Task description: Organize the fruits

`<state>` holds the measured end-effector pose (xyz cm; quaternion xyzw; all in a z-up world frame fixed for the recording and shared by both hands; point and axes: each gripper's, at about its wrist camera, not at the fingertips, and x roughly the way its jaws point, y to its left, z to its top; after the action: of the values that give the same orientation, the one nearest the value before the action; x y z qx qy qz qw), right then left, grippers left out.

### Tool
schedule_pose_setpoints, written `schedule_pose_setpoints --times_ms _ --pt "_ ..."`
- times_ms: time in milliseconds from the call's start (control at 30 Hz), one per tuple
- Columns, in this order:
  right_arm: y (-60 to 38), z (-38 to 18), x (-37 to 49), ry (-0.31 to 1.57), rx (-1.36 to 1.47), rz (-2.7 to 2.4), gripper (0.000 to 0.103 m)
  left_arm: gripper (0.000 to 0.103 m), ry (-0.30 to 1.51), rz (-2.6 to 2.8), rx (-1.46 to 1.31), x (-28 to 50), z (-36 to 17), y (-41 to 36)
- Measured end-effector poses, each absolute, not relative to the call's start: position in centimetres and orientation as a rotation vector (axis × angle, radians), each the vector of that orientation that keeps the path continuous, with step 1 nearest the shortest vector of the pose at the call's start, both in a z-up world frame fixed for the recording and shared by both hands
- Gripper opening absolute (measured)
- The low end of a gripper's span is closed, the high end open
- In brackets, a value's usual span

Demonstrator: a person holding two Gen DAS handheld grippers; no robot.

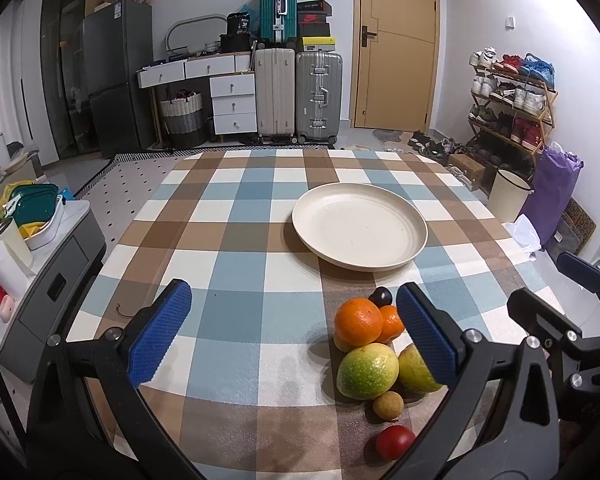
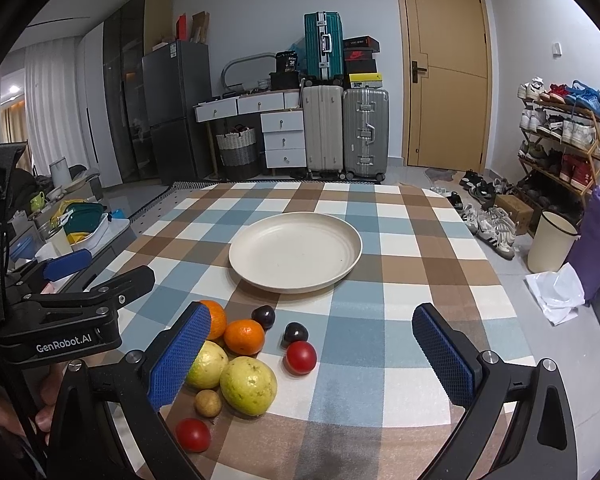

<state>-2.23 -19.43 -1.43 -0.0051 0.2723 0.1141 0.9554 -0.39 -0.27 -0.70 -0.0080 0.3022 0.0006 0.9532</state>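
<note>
An empty cream plate sits mid-table on the checked cloth. A cluster of fruit lies at the near edge: two oranges, two green guavas, two dark plums, two red tomatoes and a small brown longan. My left gripper is open and empty, left of the fruit. My right gripper is open and empty above the near edge, fruit by its left finger. The left gripper shows in the right wrist view.
A side cabinet with containers stands left of the table. A shoe rack, a cream bin and a purple bag stand to the right. Suitcases, drawers and a door stand at the far wall.
</note>
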Motion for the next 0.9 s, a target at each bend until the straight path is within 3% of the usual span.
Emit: schedule_pose_setpoints --times_ms 900 --pt "-19.07 -1.59 -2.35 0.545 -0.022 0.232 0.103 0.102 0.628 0.023 -0.01 -0.38 -1.15 0.12"
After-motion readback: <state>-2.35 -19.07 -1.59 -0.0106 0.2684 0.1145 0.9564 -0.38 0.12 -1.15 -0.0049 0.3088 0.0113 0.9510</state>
